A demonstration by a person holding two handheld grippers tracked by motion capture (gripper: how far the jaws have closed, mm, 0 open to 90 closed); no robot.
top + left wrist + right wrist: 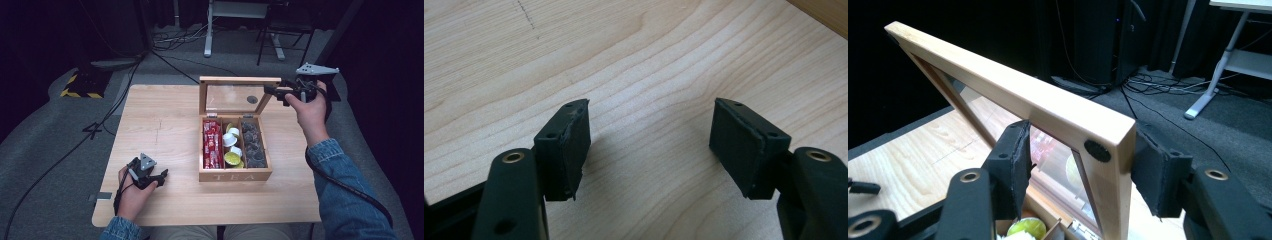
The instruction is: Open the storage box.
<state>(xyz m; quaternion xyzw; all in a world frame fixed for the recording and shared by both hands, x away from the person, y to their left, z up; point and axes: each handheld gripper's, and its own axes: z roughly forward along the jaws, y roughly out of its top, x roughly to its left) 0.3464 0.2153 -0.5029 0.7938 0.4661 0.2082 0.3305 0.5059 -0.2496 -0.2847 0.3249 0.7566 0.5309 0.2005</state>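
A wooden tea box [235,176] stands open at the table's centre right, its glass-paned lid [235,80] raised upright. Inside are red packets [212,145], white and yellow-green capsules [232,150] and dark packets [252,145]. My right gripper [272,91] straddles the lid's top right corner [1108,145]. In the right gripper view [1083,135], the far pad [1158,170] sits against the lid's outer face, while the near pad [1013,160] stands off the glass side. My left gripper [161,176] rests low over the bare table at the front left, open with nothing between its pads [651,130].
The light wooden table [165,125] has free room left of the box. Beyond it on the grey floor lie cables [170,45], a white desk leg [207,35], a dark chair [285,35] and a yellow-black striped base [80,87].
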